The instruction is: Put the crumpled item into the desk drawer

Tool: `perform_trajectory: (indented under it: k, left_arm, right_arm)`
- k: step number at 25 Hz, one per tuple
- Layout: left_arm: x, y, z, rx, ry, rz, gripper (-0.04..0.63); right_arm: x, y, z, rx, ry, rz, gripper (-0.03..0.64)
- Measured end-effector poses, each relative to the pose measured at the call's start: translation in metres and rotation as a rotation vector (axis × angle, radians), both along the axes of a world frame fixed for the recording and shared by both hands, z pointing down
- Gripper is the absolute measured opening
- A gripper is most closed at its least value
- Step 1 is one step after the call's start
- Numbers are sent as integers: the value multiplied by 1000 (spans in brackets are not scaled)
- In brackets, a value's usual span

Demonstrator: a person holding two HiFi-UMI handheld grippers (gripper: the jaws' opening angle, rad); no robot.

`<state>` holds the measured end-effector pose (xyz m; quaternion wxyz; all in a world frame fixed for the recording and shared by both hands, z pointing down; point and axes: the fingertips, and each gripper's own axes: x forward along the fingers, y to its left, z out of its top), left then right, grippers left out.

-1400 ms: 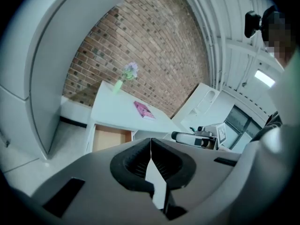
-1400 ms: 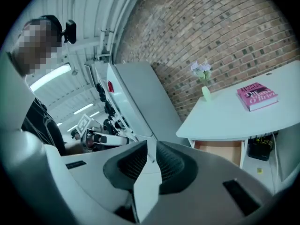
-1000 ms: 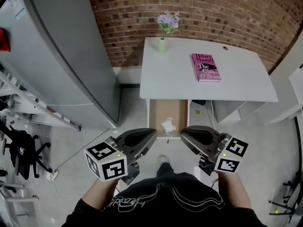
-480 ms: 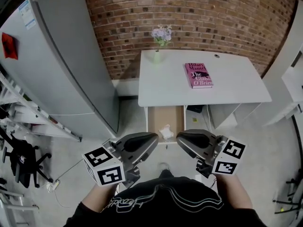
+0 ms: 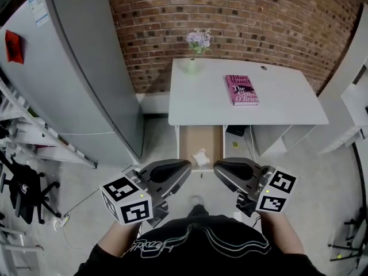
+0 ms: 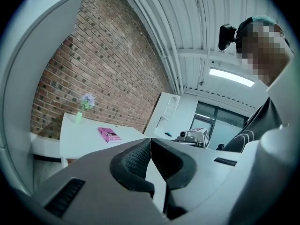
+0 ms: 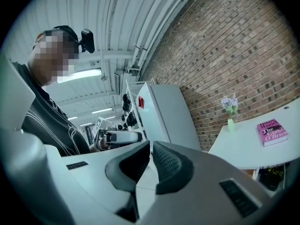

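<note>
White crumpled paper point(image 5: 201, 157) lies in the open desk drawer point(image 5: 192, 138), near the drawer's front edge, same spot as a second ago. My left gripper point(image 5: 185, 166) and right gripper point(image 5: 219, 167) hover just before the drawer front, both clenched, empty. Positions barely changed; the drawer remains open.
</note>
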<state>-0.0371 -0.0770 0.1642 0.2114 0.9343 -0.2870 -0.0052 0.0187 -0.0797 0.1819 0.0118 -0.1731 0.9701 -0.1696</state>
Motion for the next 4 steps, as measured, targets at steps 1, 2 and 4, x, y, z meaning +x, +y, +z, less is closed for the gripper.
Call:
perform_trajectory:
  k: [1, 2, 4]
  left_arm:
    - [-3, 0, 2, -4, 0, 0, 21]
    - [-6, 1, 4, -7, 0, 0, 21]
    - [-11, 2, 7, -13, -4, -1, 21]
  right_arm:
    - [-2, 0, 1, -3, 1, 2, 54]
    - [-5, 1, 3, -7, 2, 3, 54]
    - [-11, 2, 6, -14, 4, 4, 54]
